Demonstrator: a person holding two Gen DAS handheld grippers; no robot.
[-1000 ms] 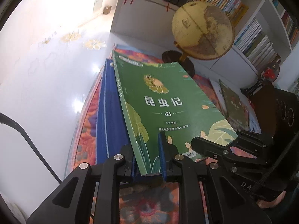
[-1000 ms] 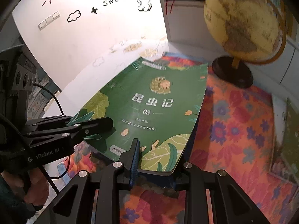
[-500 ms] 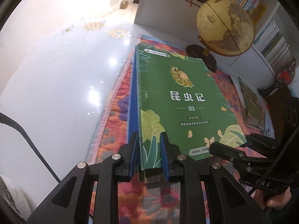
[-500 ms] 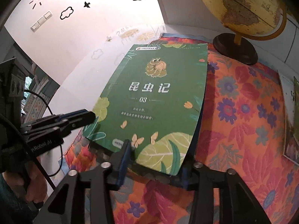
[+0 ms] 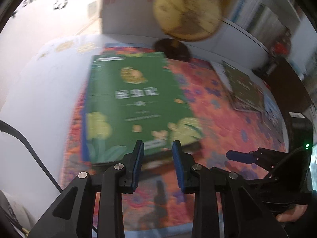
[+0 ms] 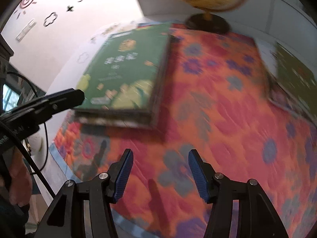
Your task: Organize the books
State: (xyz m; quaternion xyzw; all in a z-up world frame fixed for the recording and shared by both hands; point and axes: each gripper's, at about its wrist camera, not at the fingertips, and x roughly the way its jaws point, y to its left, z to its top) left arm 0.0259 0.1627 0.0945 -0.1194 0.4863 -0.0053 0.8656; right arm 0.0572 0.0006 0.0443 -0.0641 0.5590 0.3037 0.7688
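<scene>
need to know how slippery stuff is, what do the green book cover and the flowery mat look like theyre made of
Green book: looks like coated paper or thin card, a smooth printed cover; blur hides any sheen.
Flowery mat: looks like soft quilted fabric, with stitched ripples across its print and no gloss, though blur leaves this uncertain.

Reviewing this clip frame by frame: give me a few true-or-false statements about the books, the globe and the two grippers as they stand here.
1. The green illustrated book lies flat on the floral orange cloth. True.
2. The left gripper clamps that book. False: its fingers are opening, with nothing pinched between them.
3. The right gripper holds nothing. True.
4. The yellow globe lies toppled on the cloth. False: it stands upright on its dark base.
5. A second dark green book lies apart, to the right in the left wrist view. True.
</scene>
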